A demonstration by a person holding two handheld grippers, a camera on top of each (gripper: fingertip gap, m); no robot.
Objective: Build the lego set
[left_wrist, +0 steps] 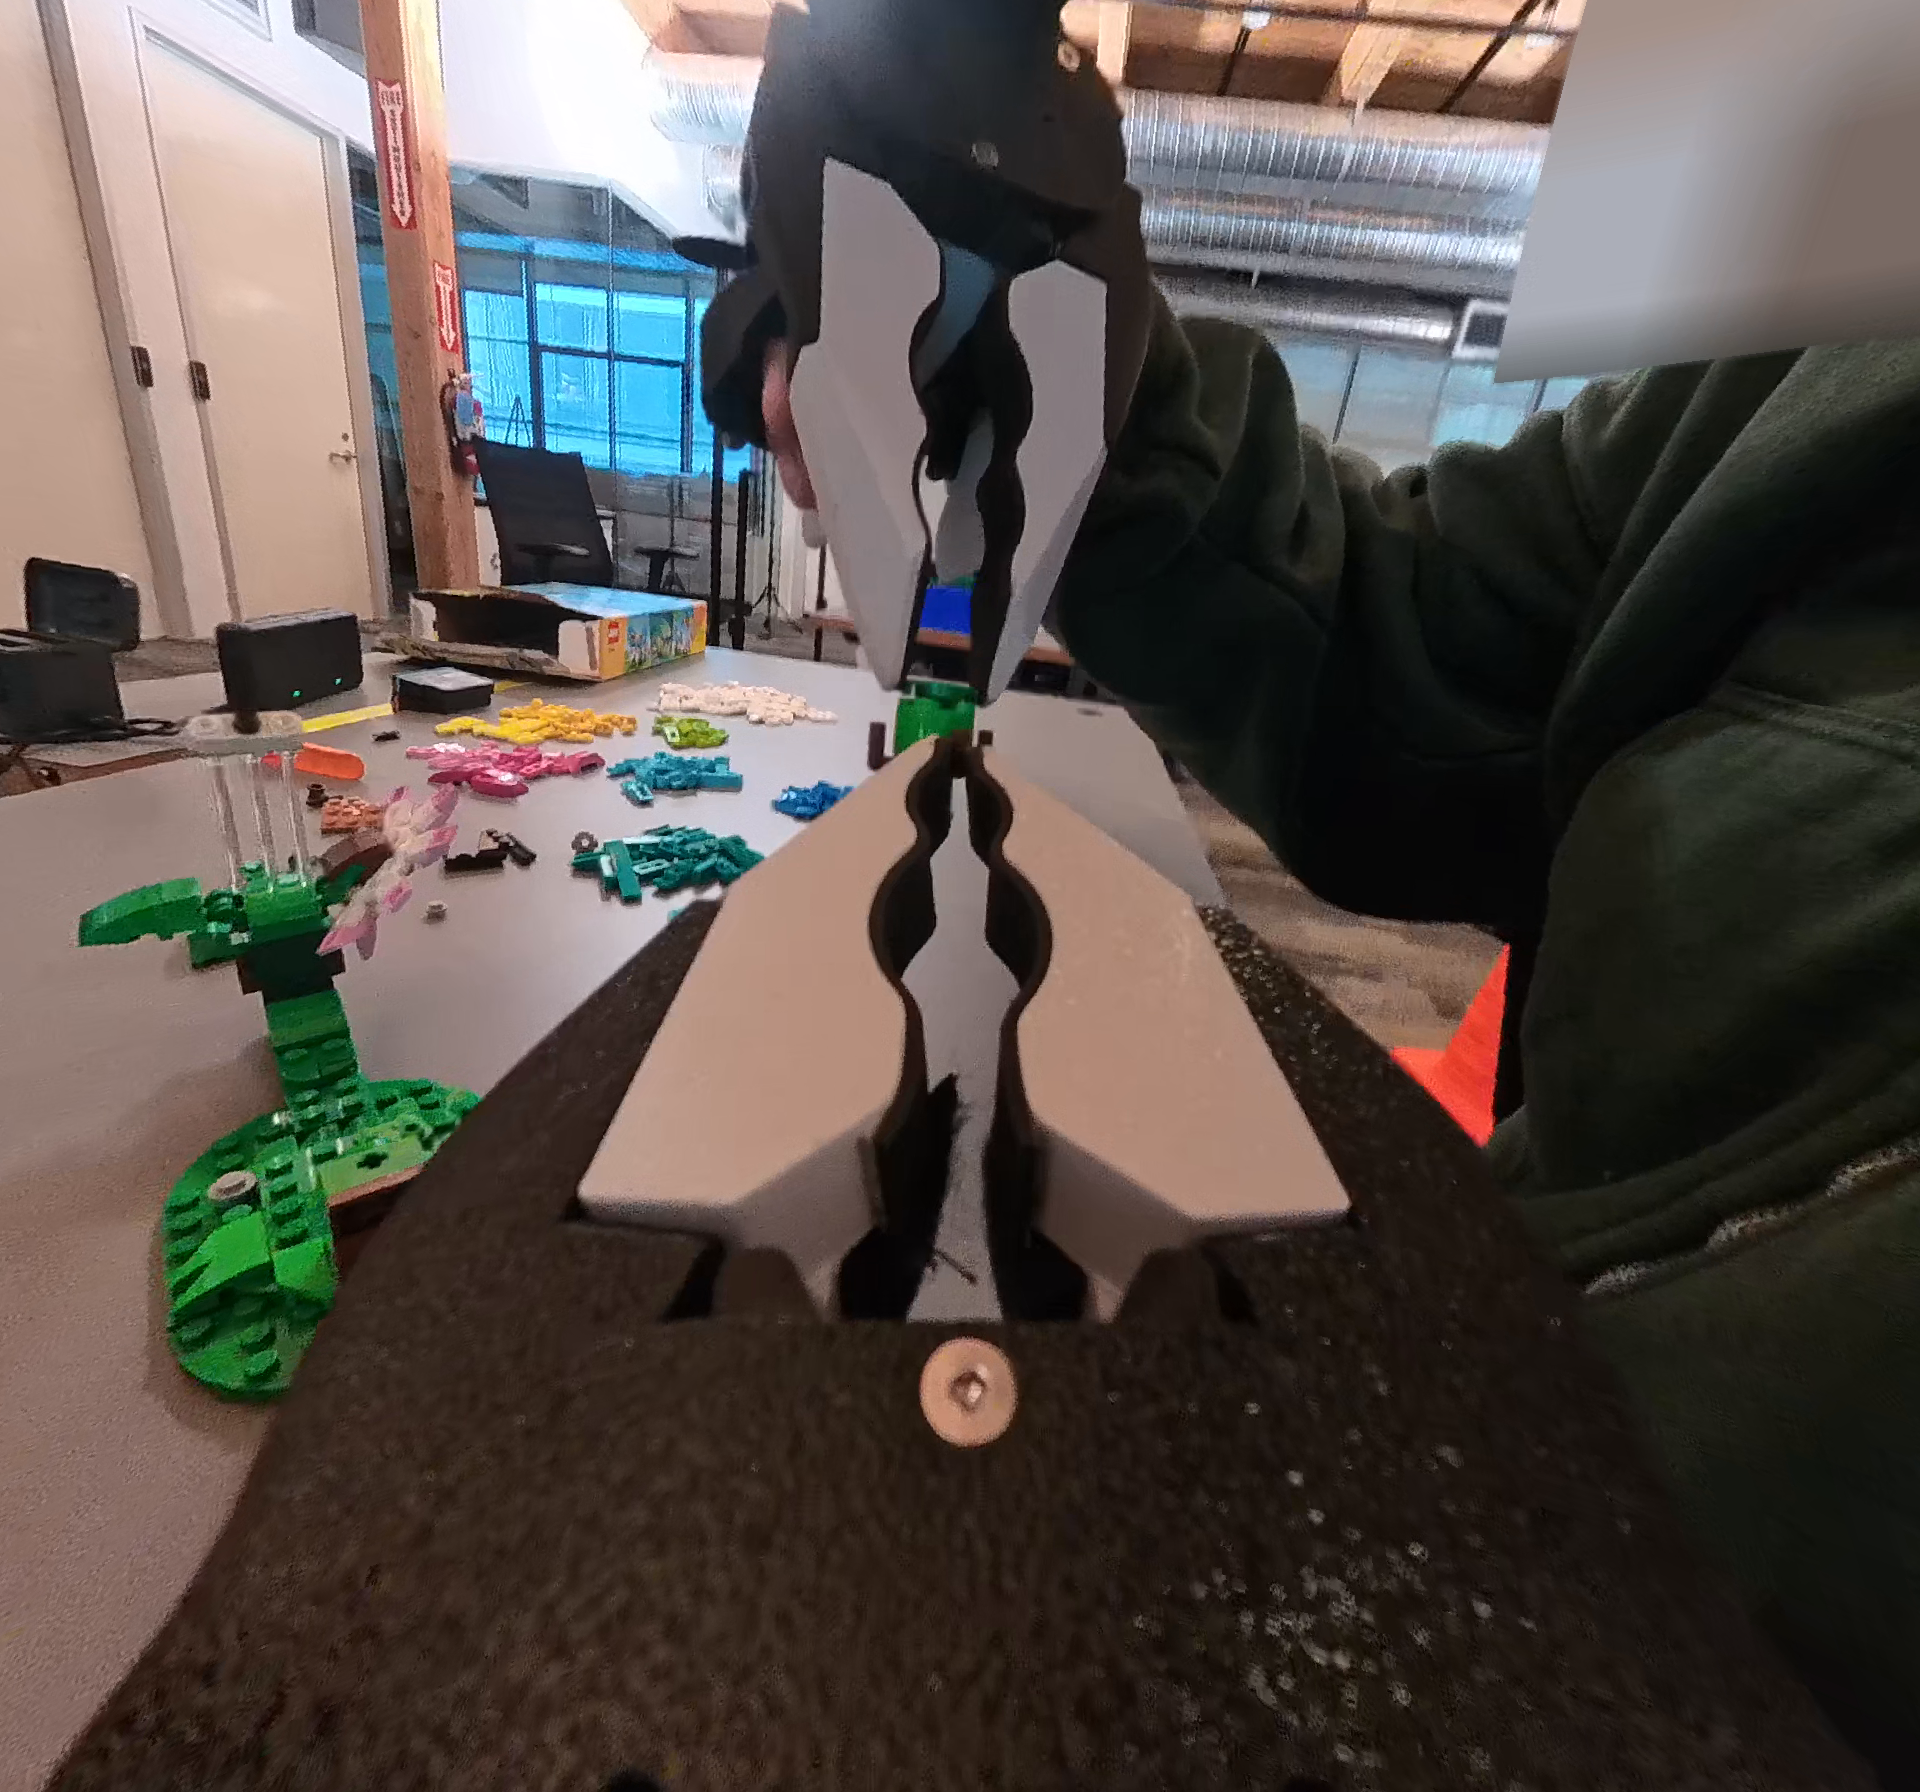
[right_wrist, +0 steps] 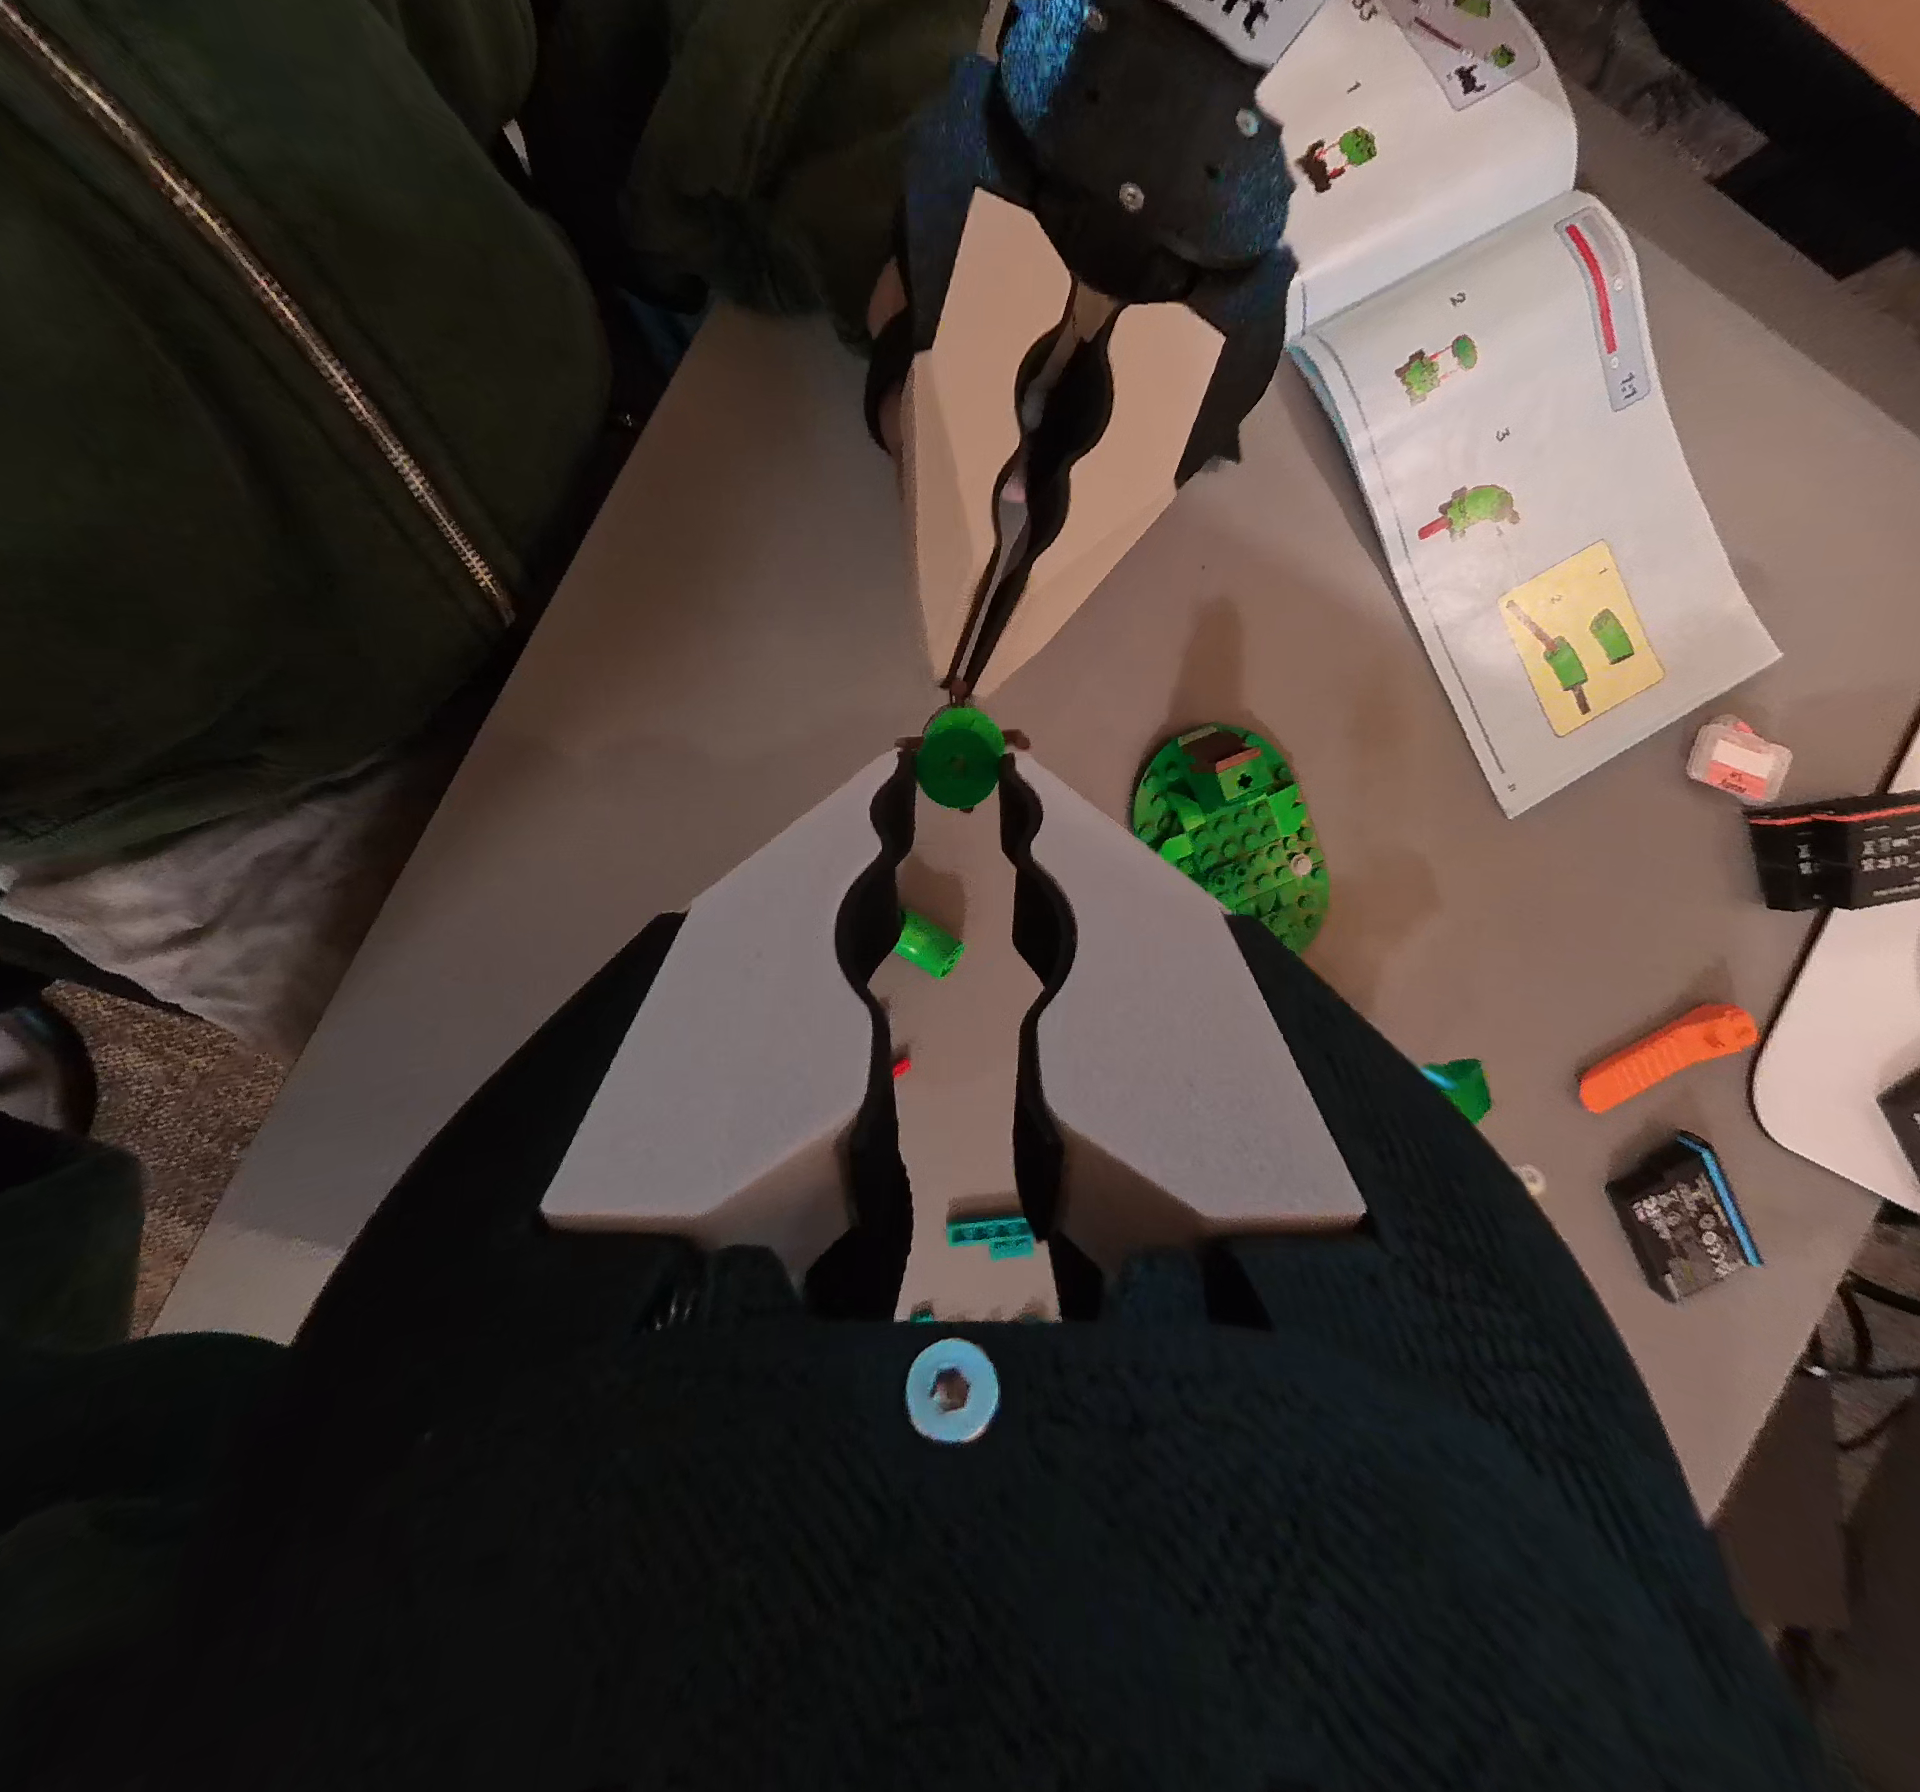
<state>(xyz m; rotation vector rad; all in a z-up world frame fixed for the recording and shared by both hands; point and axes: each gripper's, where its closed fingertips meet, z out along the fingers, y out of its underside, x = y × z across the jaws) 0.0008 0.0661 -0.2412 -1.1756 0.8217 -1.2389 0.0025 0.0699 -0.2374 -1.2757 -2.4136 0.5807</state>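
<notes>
My right gripper (right_wrist: 956, 768) is shut on a small round green lego piece (right_wrist: 956, 760) and holds it above the table. It comes down from the top in the left wrist view (left_wrist: 935, 693), with the green piece (left_wrist: 933, 716) at its tips. My left gripper (left_wrist: 956, 750) is shut, tip to tip with the right one, and pinches a thin brown axle (left_wrist: 879, 745) that sticks out beside the green piece. In the right wrist view the left gripper (right_wrist: 958, 688) reaches in from above, and brown ends (right_wrist: 1016, 734) show beside the green piece.
A green plant model (left_wrist: 270, 1015) stands at the left, with sorted brick piles (left_wrist: 665, 859) and a box (left_wrist: 613, 636) behind. The right wrist view shows an open instruction booklet (right_wrist: 1507, 412), a green oval base (right_wrist: 1236, 838), a loose green cylinder (right_wrist: 927, 942), an orange separator (right_wrist: 1662, 1056) and teal pieces (right_wrist: 989, 1235). Both grippers' tips are close together, under 4 cm apart.
</notes>
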